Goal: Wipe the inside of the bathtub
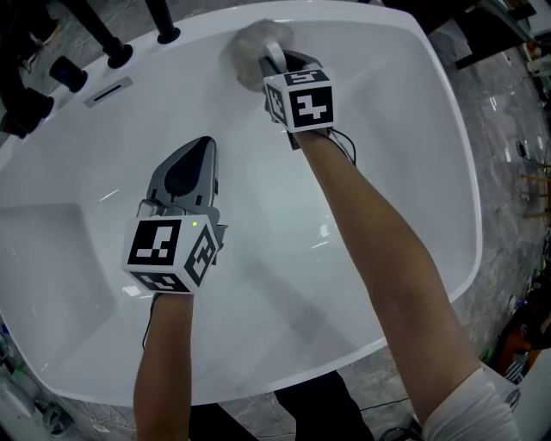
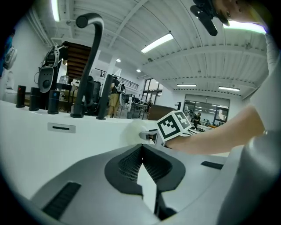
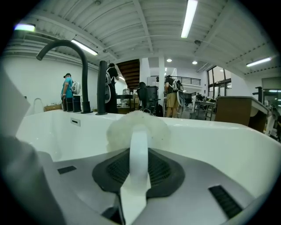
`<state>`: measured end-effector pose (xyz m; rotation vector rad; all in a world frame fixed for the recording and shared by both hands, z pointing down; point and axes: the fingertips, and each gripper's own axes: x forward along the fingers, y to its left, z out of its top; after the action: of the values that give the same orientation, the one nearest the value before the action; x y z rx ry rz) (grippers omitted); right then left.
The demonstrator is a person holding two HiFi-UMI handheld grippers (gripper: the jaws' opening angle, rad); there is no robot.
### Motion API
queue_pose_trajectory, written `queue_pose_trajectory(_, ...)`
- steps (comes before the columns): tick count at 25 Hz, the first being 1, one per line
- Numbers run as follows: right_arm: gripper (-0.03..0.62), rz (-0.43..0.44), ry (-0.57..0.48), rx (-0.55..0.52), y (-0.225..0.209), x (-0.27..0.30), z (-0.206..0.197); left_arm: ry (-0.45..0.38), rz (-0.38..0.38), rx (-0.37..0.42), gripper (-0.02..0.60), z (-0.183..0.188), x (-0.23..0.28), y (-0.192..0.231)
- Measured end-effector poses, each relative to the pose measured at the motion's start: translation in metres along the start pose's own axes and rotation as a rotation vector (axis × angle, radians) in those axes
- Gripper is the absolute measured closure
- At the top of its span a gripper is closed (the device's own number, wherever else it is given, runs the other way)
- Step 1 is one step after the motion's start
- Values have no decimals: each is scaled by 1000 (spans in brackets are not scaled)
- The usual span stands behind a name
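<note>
Brush (image 1: 251, 47) pinched by its white handle in right gripper (image 1: 274, 67) — long axis along the jaws, fluffy head pointing at bathtub (image 1: 405, 172) far wall; left gripper (image 1: 200, 151) pressed together, empty, mid-bathtub

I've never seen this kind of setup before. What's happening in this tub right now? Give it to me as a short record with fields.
Setting: white bathtub, with a black faucet at its far rim
Right gripper: shut on the white handle of a fluffy scrubber, whose head is at the tub's far inner wall
Left gripper: shut, holding nothing, inside the tub
Activity: looks like wiping the far wall
</note>
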<state>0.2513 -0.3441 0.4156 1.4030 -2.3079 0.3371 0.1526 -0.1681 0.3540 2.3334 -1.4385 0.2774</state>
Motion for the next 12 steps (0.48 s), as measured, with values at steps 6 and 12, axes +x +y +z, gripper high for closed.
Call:
queue_pose_trajectory(6, 496, -23, -11, 35, -38, -8, -9, 11, -30, 16, 571, -3, 24, -24)
queue_pose_trajectory(12, 496, -24, -11, 32, -71, -15, -17, 21, -61, 33, 571, -3, 49, -51)
